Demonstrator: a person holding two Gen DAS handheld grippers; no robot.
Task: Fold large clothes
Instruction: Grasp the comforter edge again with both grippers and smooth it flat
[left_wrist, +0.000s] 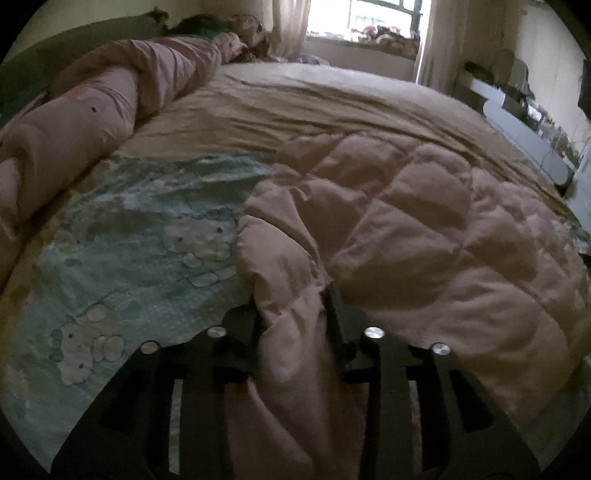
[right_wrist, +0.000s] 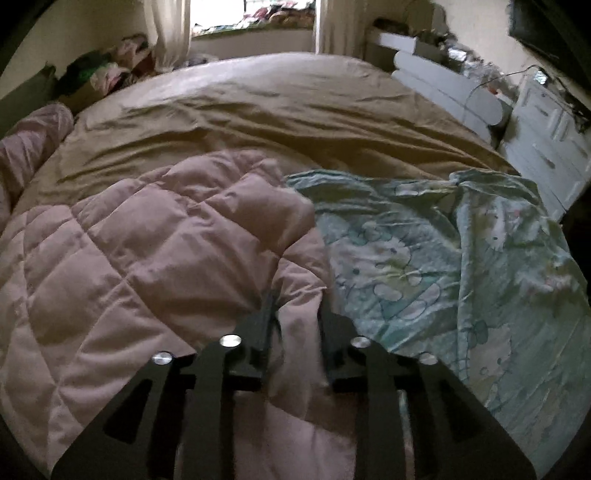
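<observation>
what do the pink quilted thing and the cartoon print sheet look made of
Pink quilted piece: looks like matte woven cloth over soft filling, with puffy stitched diamond panels. Printed sheet: thin, smooth fabric, perhaps cotton or a blend, lying flat with fine sharp creases.

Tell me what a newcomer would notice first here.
The puffy pink quilted garment heaped at the bed's near edge, a bunched fold of it clamped in both the left gripper and right gripper. Beside it lies a pale green cartoon-print sheet over the tan bedspread.
</observation>
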